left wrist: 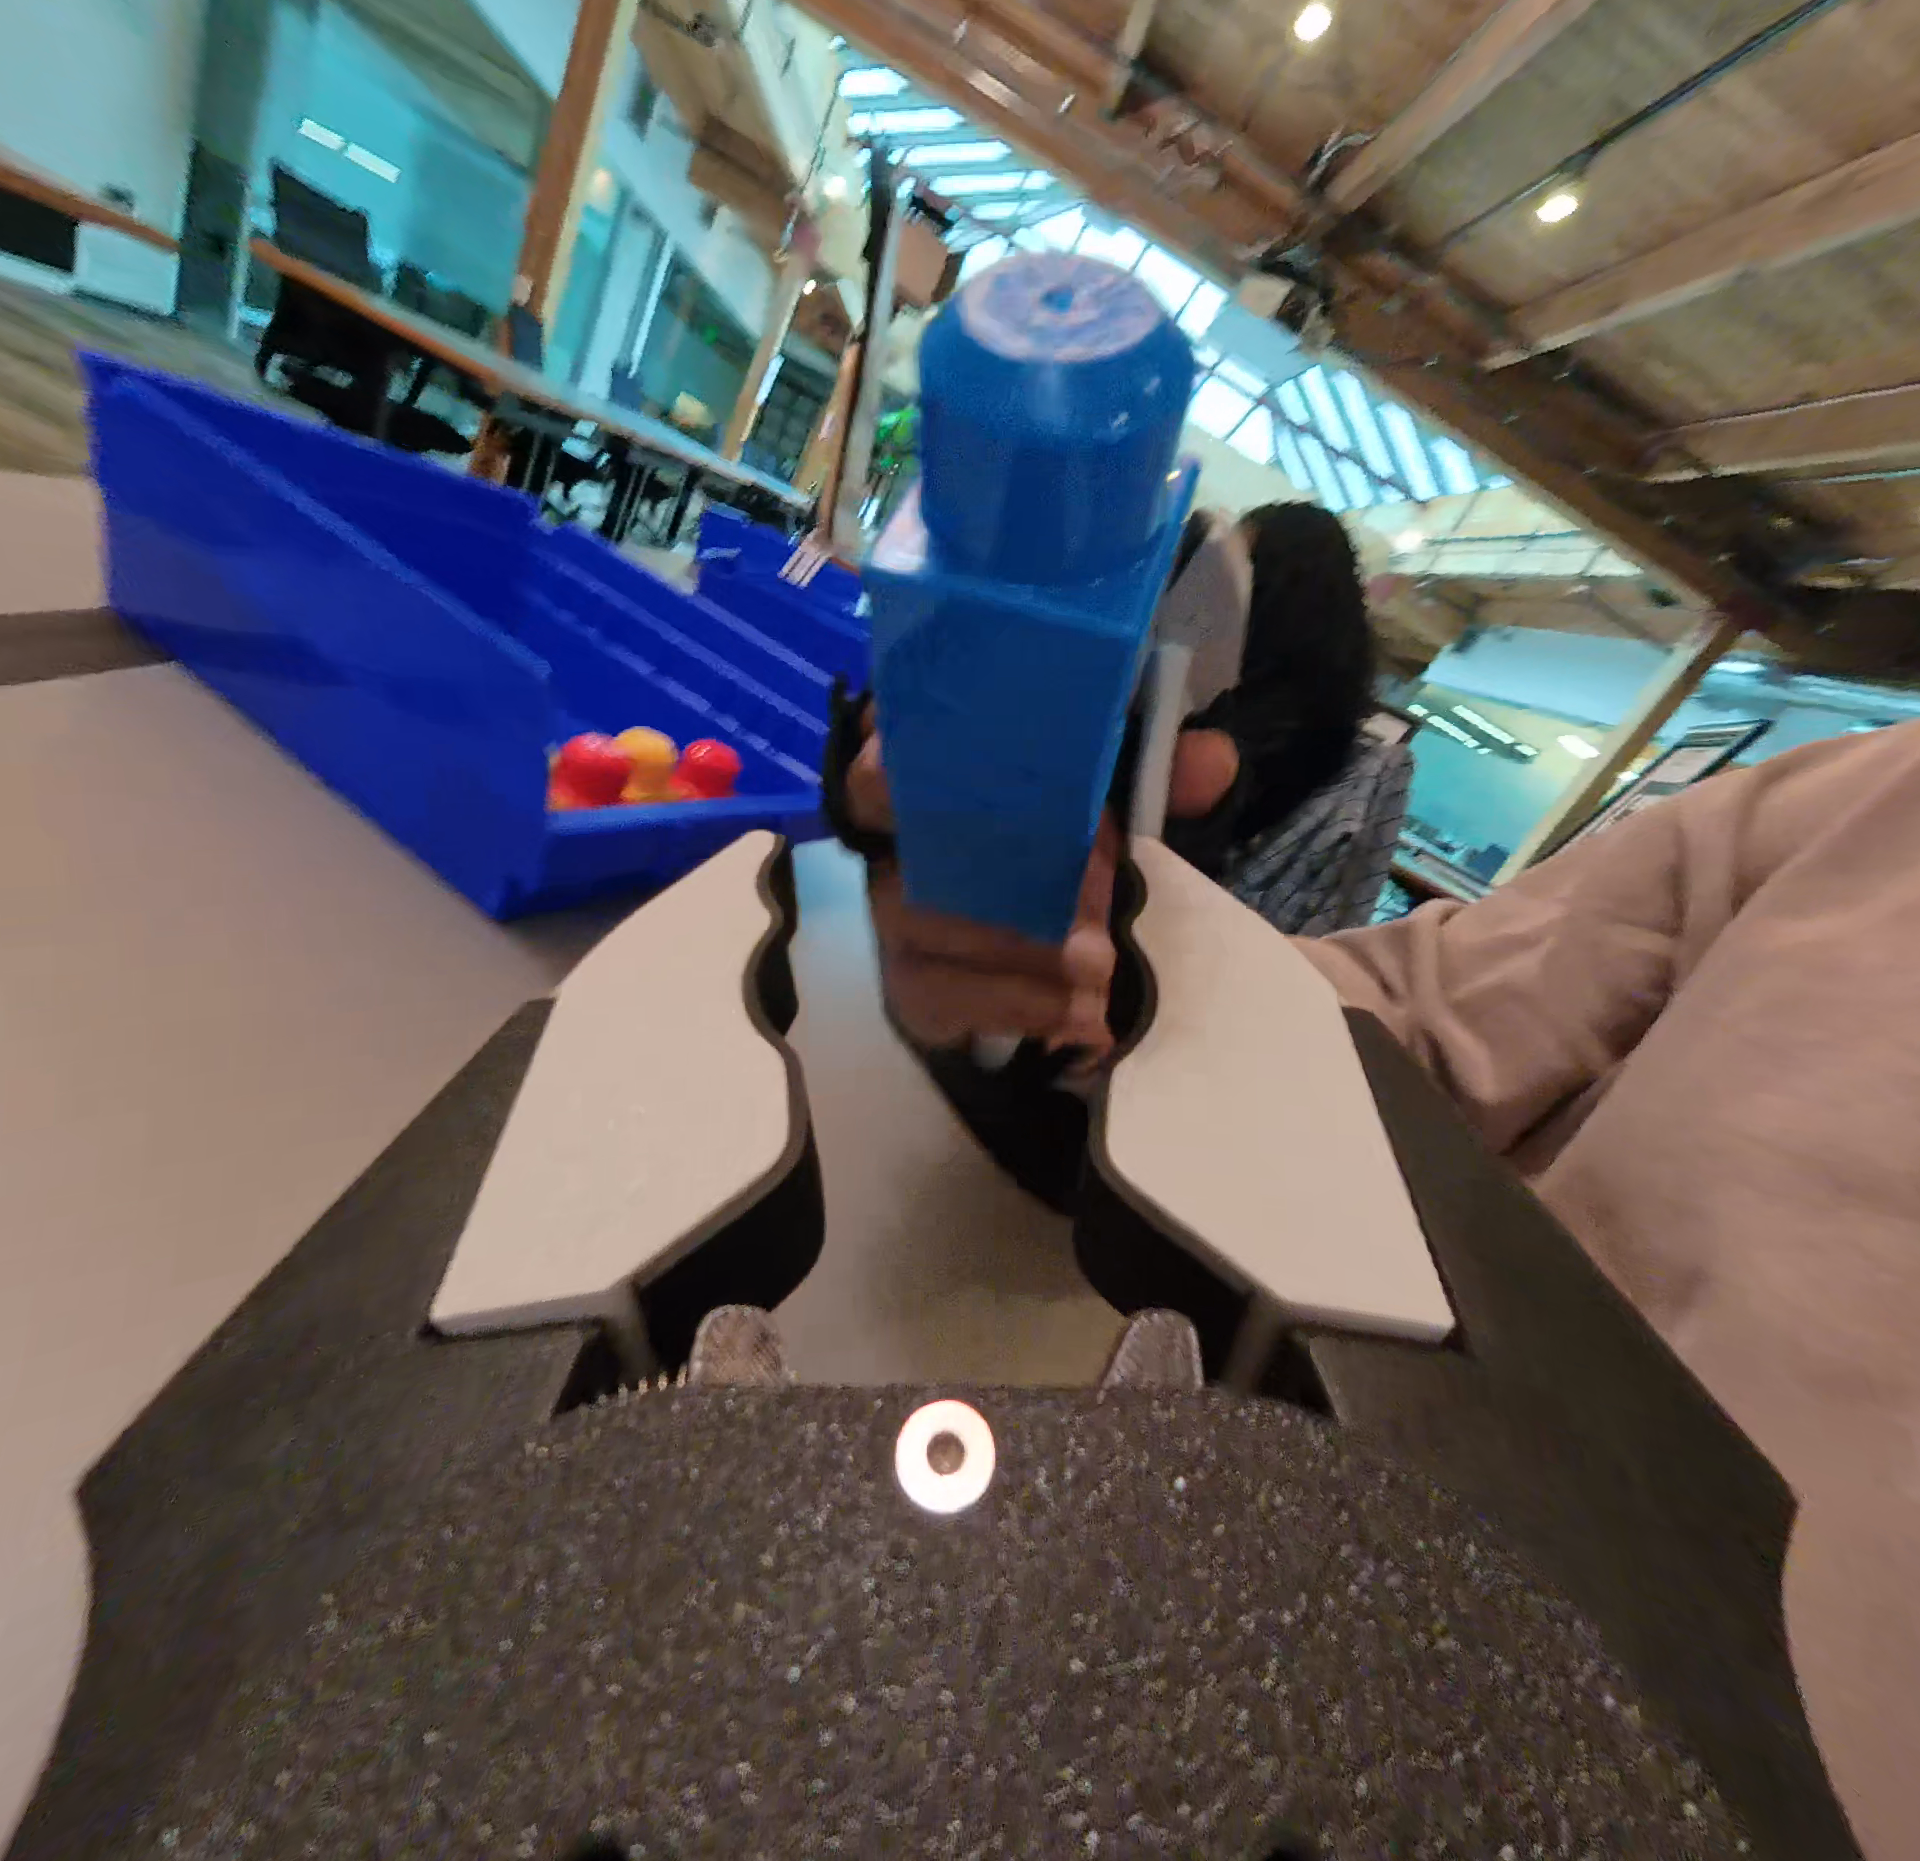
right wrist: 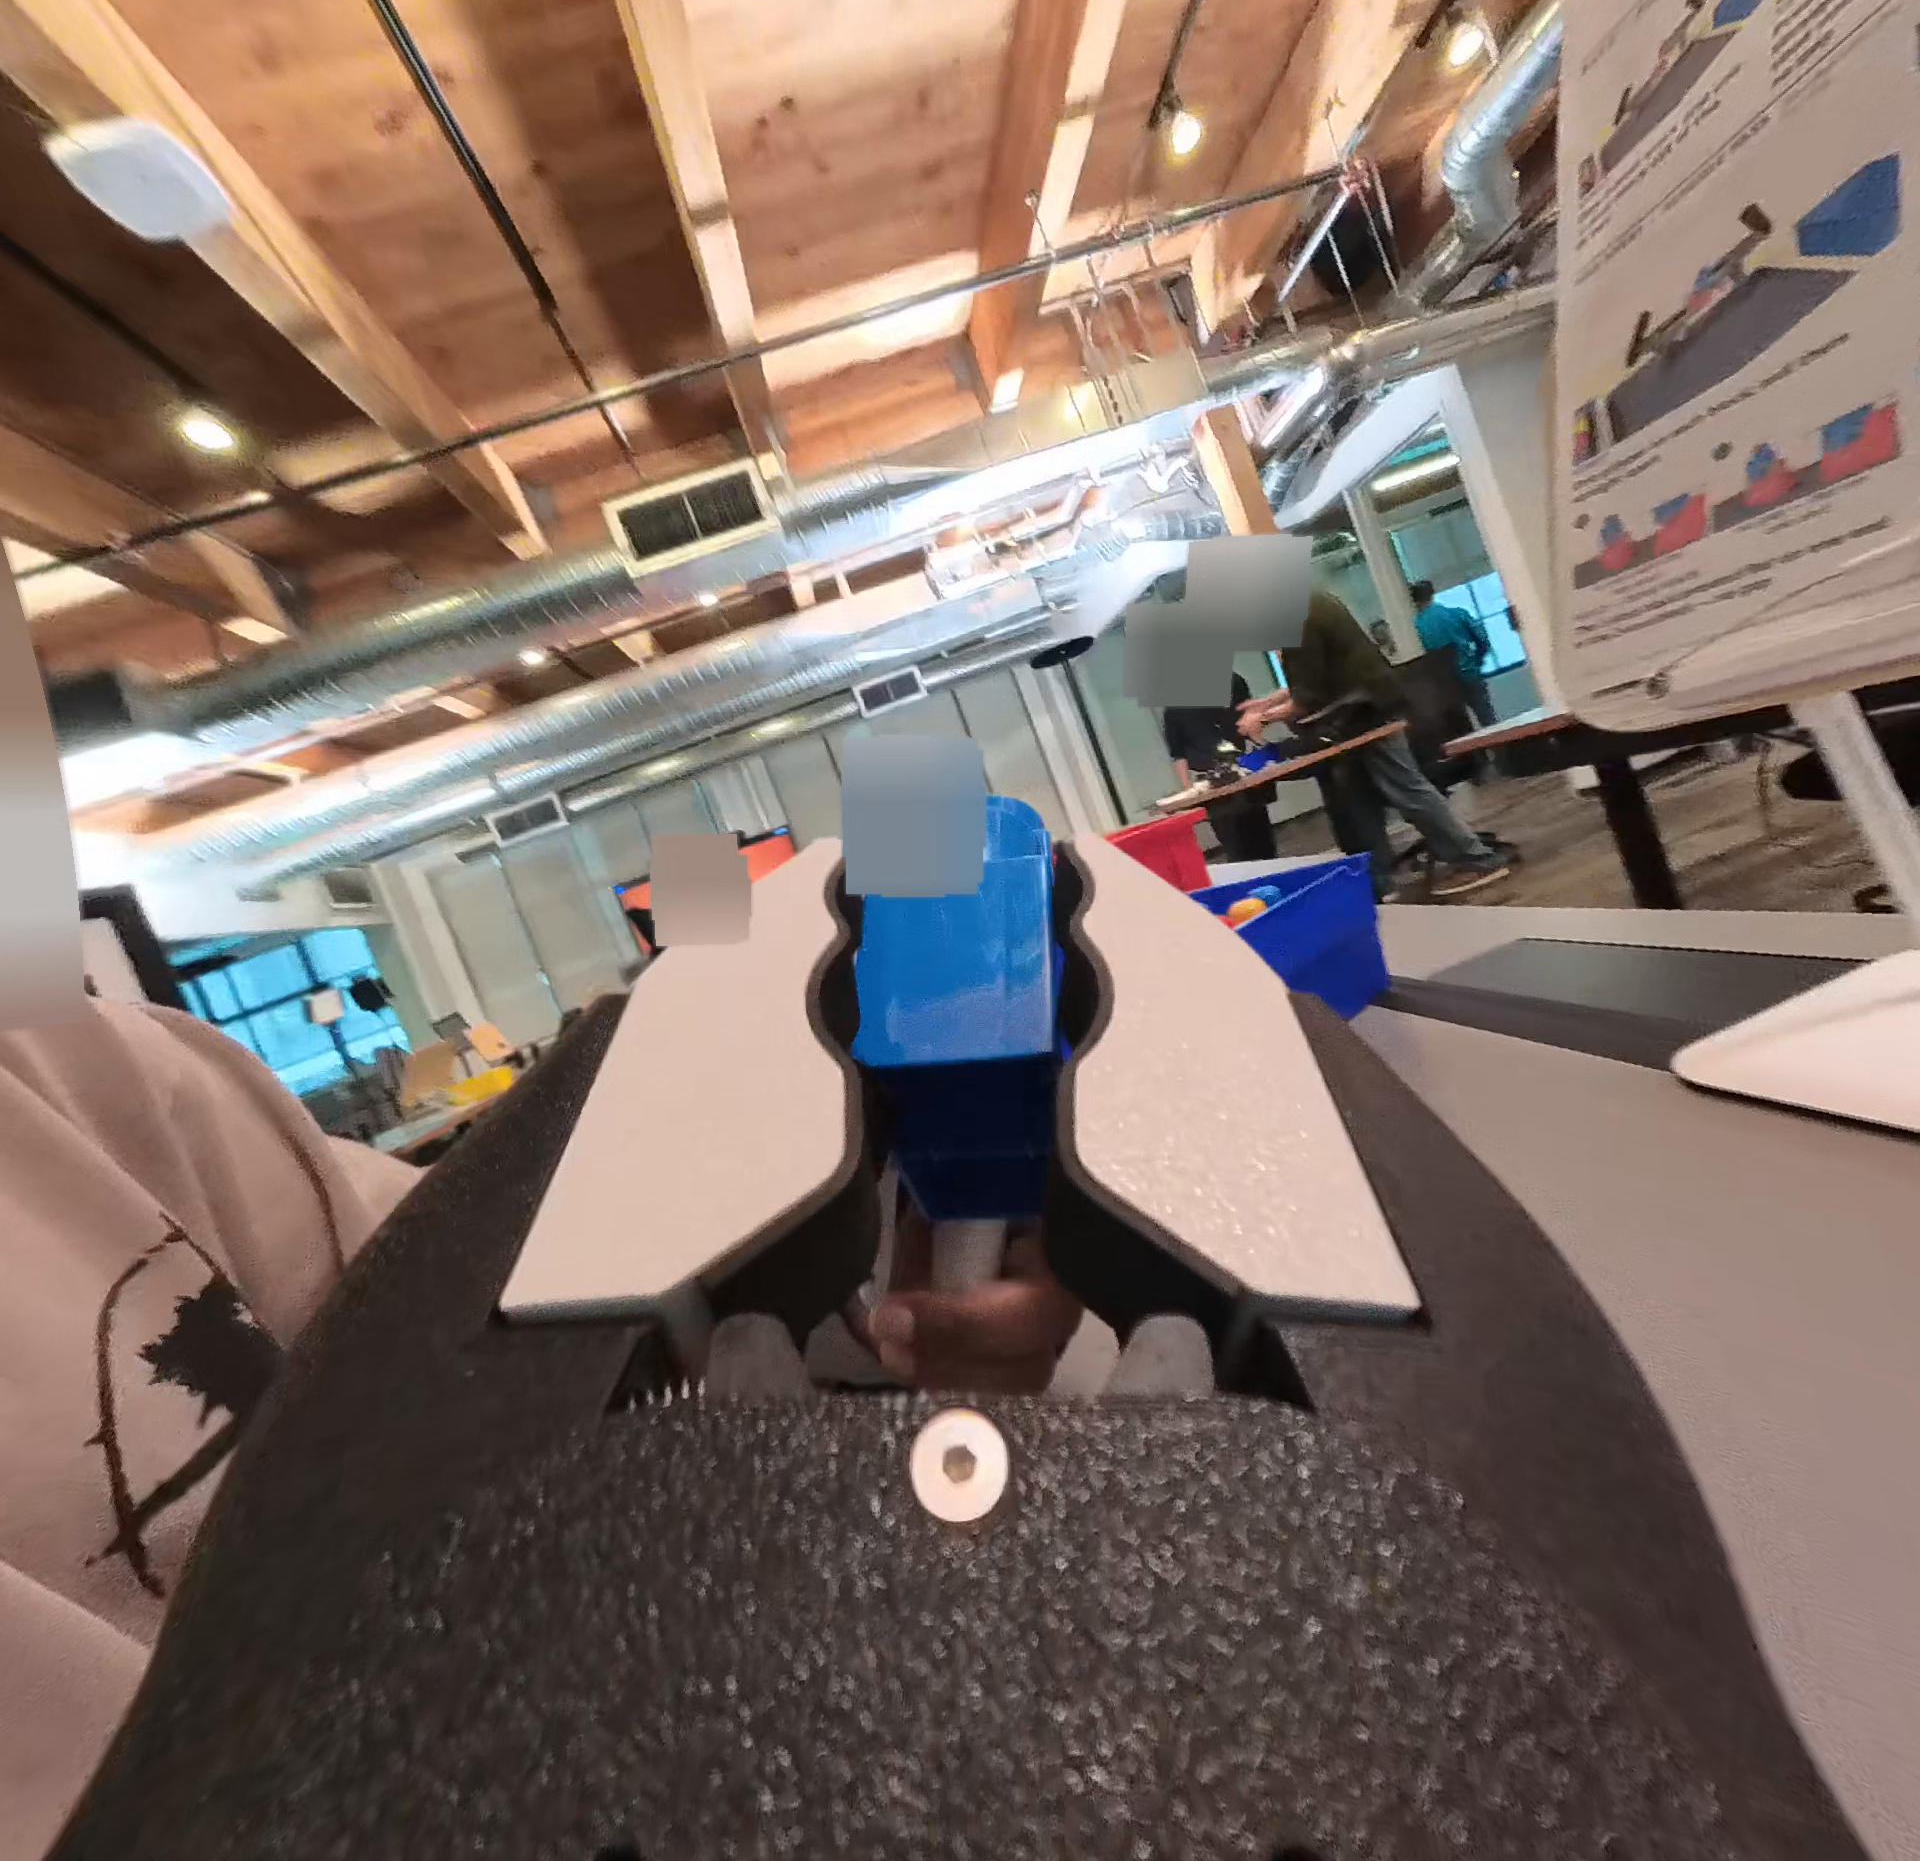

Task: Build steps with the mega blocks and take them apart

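We find the right gripper (right wrist: 956, 964) clenched on the blue block (right wrist: 951, 970) at frame centre, raised off the counter (right wrist: 1558, 1240). Left gripper (left wrist: 951, 907) released, nearly touching it. Close squarely before pulling.

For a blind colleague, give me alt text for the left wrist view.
A blue block fills the centre, just past the open left gripper. Left of it, a blue bin on the grey table holds red and orange pieces.
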`<state>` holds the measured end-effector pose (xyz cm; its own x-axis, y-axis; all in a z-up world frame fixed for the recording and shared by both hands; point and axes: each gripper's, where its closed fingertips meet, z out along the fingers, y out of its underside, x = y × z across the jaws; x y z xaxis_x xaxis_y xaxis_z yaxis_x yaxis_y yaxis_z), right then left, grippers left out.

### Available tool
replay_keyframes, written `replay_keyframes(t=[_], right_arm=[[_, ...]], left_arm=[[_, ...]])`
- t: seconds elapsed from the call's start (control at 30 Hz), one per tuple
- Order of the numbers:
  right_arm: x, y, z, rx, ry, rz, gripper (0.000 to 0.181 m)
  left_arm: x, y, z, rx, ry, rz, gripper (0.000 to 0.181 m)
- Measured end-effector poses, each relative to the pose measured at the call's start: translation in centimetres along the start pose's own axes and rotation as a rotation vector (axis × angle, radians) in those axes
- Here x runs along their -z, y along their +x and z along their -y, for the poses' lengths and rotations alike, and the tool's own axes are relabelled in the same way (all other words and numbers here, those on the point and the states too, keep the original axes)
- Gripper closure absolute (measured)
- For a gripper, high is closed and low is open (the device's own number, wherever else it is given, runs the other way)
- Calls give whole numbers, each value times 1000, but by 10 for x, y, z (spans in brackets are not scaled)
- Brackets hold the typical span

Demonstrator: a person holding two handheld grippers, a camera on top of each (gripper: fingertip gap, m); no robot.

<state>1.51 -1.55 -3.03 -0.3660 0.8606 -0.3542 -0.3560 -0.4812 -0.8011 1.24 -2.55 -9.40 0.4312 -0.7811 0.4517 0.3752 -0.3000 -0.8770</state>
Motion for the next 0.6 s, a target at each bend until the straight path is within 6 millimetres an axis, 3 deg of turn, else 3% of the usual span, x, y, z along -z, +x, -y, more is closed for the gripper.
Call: replay_keyframes(t=[0.07,0.2,0.3,0.4,0.47,0.6], right_arm=[[-3,-2,-6,4,-14,9,146],[0,-4,-13,32,-84,25,146],[6,2,-35,147,-305,19,147],[21,15,-64,308,-610,-10,147],[23,21,-64,382,-665,-40,142],[21,13,-56,444,-714,-19,135]], left_arm=[[-7,11,7,-26,35,-32,141],[4,14,12,-121,-28,1,142],[19,10,10,-256,-134,77,144],[34,1,1,-386,-298,171,144],[40,-7,-9,-458,-406,231,144],[43,-18,-36,-518,-584,275,144]])
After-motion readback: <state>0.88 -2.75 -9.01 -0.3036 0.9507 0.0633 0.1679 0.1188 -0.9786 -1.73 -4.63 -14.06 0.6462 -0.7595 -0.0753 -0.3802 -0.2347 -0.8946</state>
